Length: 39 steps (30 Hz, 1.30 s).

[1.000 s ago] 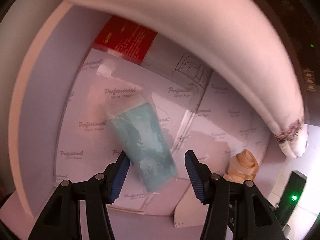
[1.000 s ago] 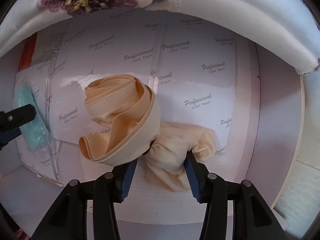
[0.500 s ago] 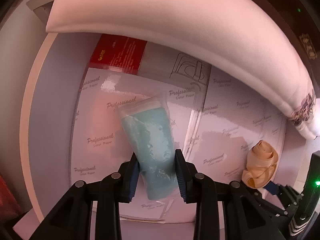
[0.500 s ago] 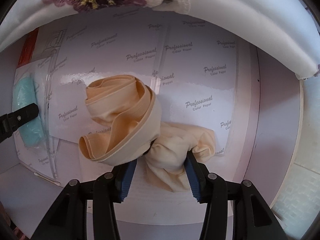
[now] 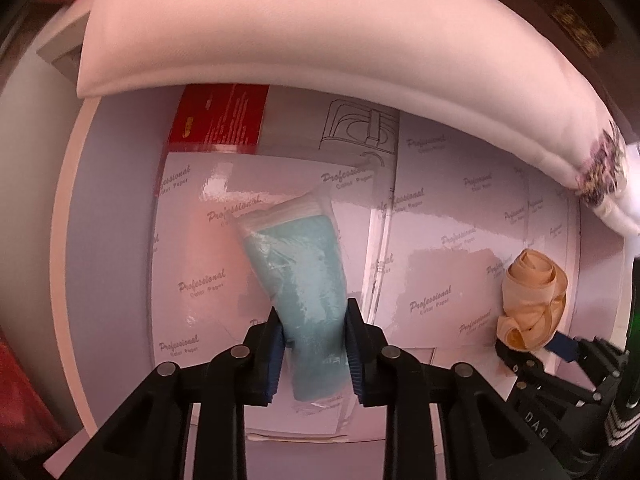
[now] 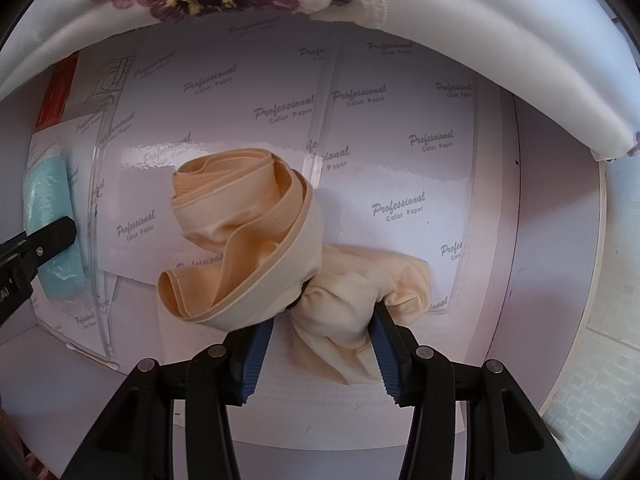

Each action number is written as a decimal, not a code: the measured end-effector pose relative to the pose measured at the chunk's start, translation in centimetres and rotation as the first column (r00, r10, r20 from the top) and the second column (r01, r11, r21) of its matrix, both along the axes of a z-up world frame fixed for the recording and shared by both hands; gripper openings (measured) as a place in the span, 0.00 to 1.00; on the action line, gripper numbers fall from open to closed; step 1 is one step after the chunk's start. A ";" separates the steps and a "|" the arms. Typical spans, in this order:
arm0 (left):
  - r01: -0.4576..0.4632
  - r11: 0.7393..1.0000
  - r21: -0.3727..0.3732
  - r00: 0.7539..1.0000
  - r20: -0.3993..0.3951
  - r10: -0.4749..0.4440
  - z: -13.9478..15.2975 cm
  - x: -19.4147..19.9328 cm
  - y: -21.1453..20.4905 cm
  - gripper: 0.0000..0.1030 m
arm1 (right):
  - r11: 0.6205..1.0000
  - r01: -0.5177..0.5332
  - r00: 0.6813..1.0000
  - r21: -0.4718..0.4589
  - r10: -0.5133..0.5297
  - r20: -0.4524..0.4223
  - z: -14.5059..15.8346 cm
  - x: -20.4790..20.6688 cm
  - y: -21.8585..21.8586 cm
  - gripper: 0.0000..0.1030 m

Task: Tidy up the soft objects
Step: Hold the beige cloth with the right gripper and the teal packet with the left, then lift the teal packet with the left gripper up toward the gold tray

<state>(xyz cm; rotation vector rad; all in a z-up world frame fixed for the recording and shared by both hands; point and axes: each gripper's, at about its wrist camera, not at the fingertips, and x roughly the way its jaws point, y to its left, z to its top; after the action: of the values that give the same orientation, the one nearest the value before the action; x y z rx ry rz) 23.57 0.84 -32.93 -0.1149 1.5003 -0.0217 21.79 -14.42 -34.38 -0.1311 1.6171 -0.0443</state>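
Both tools clamped — left tool (image 5: 314, 344), jaws just closing, on teal pouch (image 5: 304, 284); right tool (image 6: 320, 350) on peach garment (image 6: 340, 300).

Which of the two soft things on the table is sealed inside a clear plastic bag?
The blue cloth, held by the left gripper, is bagged. The peach garment in the right gripper is bare fabric.

I see a white tabletop (image 6: 532, 264) covered with glossy sheets printed "Professional Color Paper" (image 6: 240, 92), glare patches shining on them. A white cushion with embroidered purple flowers (image 6: 460, 40) arches behind those sheets. Pale patterned floor tile (image 6: 592, 396) shows past the table's right edge.
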 end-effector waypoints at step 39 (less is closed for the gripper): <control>0.057 0.998 -0.003 0.953 0.297 -0.053 9.6 -5.2 -0.9 0.26 | 1.000 -0.021 1.000 -0.017 0.021 0.005 0.6 -0.4 0.2 0.45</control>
<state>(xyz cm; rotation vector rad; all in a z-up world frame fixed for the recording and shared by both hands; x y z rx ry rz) 18.32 -0.01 -23.33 -0.0755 1.2021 -0.0890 21.35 -14.20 -33.77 -0.1608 1.6098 -0.0421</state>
